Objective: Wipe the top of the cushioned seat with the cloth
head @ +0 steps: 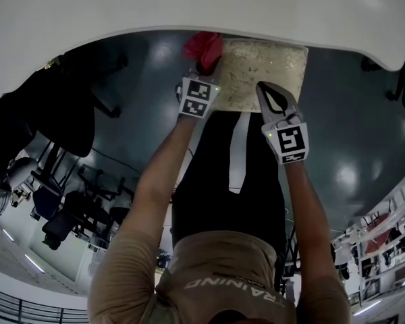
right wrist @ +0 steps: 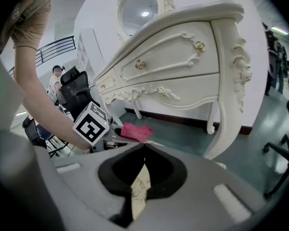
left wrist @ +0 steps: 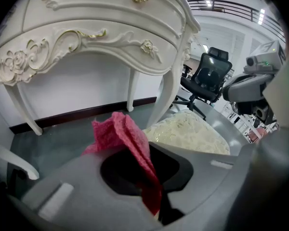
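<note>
A cream patterned cushioned seat (head: 266, 73) sits just in front of the white dressing table (head: 189, 5). My left gripper (head: 204, 66) is shut on a crumpled red cloth (head: 202, 48), held at the seat's left edge. From the left gripper view the cloth (left wrist: 123, 136) sticks up out of the left gripper (left wrist: 135, 150), with the seat (left wrist: 188, 131) beyond it. My right gripper (head: 264, 88) hangs over the seat's near edge, shut with nothing in it. In the right gripper view the right gripper (right wrist: 144, 147) has its jaws together, and the seat fabric (right wrist: 138, 191) shows below them. The cloth (right wrist: 137, 131) lies ahead.
The dressing table's curved legs (left wrist: 166, 93) stand close behind the seat. A black office chair (left wrist: 209, 76) is off to the right, and other chairs (head: 67, 214) stand on the grey floor (head: 351, 127). The person's arm (right wrist: 48, 95) crosses the right gripper view.
</note>
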`<state>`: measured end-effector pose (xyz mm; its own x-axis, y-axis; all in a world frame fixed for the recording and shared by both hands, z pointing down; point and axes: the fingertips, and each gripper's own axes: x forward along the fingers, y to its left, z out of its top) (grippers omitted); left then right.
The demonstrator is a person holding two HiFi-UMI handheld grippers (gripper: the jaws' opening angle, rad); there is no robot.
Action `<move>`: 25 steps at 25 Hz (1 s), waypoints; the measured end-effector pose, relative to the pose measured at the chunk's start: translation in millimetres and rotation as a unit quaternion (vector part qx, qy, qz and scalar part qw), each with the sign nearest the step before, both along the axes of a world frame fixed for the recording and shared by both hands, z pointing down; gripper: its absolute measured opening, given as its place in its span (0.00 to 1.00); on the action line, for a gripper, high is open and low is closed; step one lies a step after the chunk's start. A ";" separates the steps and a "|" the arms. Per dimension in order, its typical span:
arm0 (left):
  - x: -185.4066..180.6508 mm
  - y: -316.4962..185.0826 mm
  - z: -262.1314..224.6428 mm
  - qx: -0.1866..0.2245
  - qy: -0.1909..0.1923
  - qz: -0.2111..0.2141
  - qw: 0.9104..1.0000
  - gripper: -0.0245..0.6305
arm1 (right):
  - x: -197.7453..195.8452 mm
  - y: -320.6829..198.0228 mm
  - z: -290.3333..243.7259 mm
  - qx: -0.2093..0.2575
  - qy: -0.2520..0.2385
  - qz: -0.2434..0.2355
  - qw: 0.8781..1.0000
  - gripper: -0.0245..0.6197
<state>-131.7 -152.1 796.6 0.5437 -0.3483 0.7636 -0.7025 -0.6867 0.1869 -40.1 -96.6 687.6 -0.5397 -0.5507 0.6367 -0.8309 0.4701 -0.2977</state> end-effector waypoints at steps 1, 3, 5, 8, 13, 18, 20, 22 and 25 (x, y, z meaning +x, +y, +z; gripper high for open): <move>5.1 0.0 0.0 0.000 -0.001 -0.003 1.000 0.10 | 8.0 1.3 0.2 0.000 -0.001 0.004 1.000 0.04; 18.2 -0.7 -0.3 -0.001 -0.004 -0.007 1.000 0.10 | 25.4 3.4 0.1 -0.001 -0.003 0.013 1.000 0.04; 30.4 -0.3 -0.3 0.000 -0.008 -0.007 1.000 0.10 | 39.0 6.3 0.3 -0.001 -0.006 0.021 1.000 0.04; 45.7 4.3 1.3 0.002 -0.012 -0.003 1.000 0.10 | 52.3 12.9 3.2 -0.001 -0.010 0.030 1.000 0.04; 82.8 12.9 0.5 0.001 -0.013 0.010 1.000 0.10 | 84.2 21.7 4.8 0.000 -0.016 0.048 0.999 0.04; 118.4 20.3 -2.9 -0.010 -0.007 0.014 1.000 0.10 | 110.9 27.3 4.3 -0.002 -0.016 0.061 0.998 0.04; 136.8 24.1 -2.9 -0.019 -0.001 0.006 1.000 0.10 | 124.5 30.0 6.0 -0.003 -0.014 0.066 0.998 0.04; 157.0 27.8 -2.7 -0.023 0.003 0.003 1.000 0.10 | 139.0 32.3 7.8 -0.004 -0.012 0.071 0.997 0.04; 184.0 33.2 -1.9 -0.025 0.006 0.005 1.000 0.10 | 159.6 35.5 10.8 -0.003 -0.013 0.082 0.997 0.04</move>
